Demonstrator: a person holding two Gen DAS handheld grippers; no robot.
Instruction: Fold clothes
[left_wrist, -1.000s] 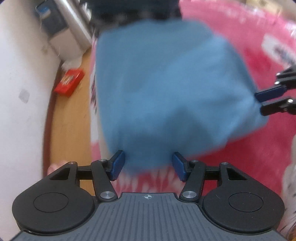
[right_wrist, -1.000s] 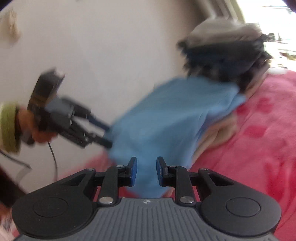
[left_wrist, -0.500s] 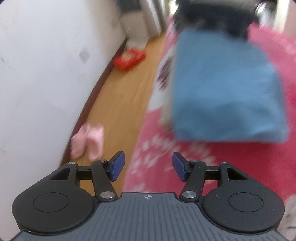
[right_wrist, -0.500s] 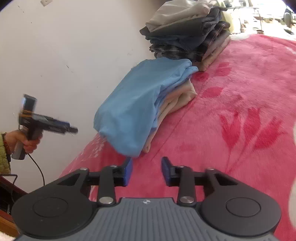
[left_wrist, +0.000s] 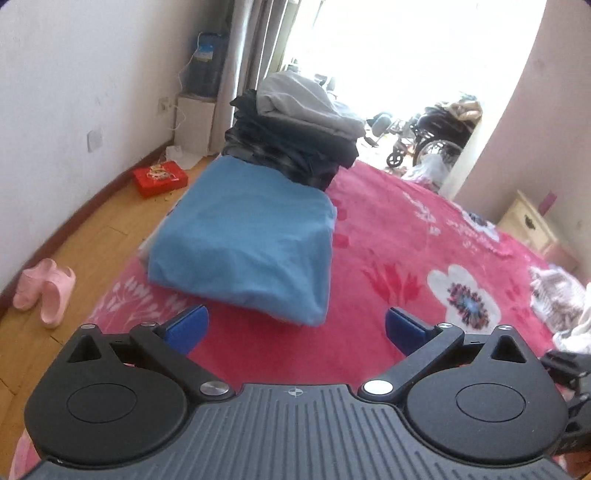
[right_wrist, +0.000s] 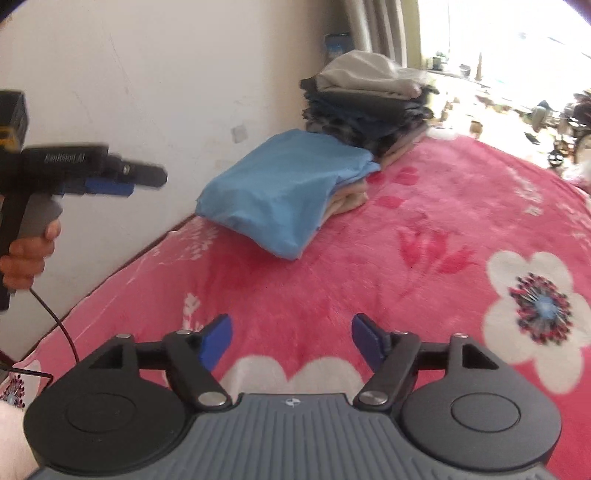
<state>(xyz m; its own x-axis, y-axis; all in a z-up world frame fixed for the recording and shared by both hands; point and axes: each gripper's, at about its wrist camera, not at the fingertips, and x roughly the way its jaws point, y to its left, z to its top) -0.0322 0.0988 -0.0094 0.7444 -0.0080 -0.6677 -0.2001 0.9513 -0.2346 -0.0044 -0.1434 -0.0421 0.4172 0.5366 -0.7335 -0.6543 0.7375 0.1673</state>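
Jaws opening, empty, both grippers (left_wrist: 293, 326) (right_wrist: 291, 338).

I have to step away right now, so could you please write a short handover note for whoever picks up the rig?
Left tool: jaws opening, nothing between them, above the pink blanket.
Right tool: jaws opening, empty too.
Blue garment: folded, lying on a low stack of light folded clothes near the bed's edge, beside the taller stack of folded clothes.
Done: the blue piece is folded and stacked.
Left: unfolded clothes lie at the right edge of the left view; probably those next.
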